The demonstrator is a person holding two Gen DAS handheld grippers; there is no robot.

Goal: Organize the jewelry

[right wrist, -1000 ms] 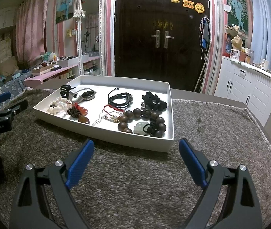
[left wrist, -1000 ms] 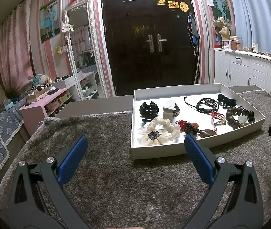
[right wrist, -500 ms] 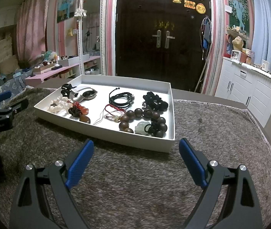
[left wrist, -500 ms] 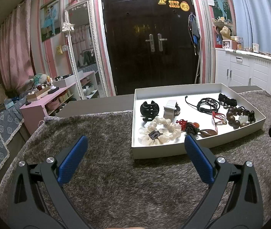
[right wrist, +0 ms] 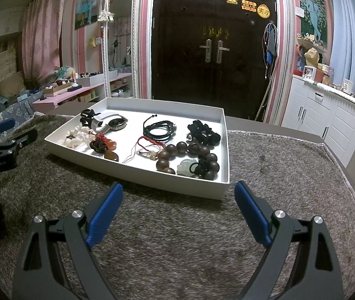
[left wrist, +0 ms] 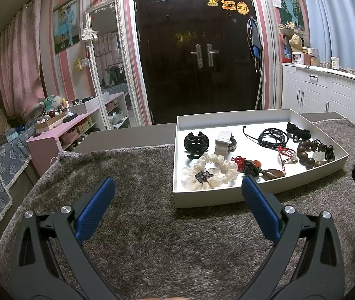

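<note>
Your left tongs [left wrist: 176,207] stand wide open and hold nothing, poised over the shaggy grey mat [left wrist: 152,237] that covers the worktop; your right tongs [right wrist: 178,210] are likewise spread wide and empty, just short of the near wall of the white tray [right wrist: 137,175]. All the jewelry lies inside that tray, so every pick must go over its wall. Nearest the left tongs is the cream scrunchie [left wrist: 208,172], with the black claw clip [left wrist: 196,145] and the white-strapped watch [left wrist: 223,143] behind it. Nearest the right tongs is the wooden bead bracelet [right wrist: 190,158], which touches a pale jade pendant [right wrist: 185,167] and a black hair tie [right wrist: 198,167]. Expect the main hazard here: close on the beads and you are likely to drag the pendant and tie with them, because the three pieces lie in one cluster. The red cord charm [right wrist: 149,147] trails thin cords across the tray floor toward the beads; these look liable to snag on a fingertip or slip from the pads. The black cord bracelet [right wrist: 159,127] is a loose coil and may unwind if gripped by a single strand. The knotted red pendant [left wrist: 255,168] lies against the scrunchie, so a broad grip on either may lift both. The tray appears light and rests on soft pile; a tip that catches its wall could shove or tilt it. Both tongs work the same tray from adjacent sides, so reaching toward the middle together risks contact between them.
</note>
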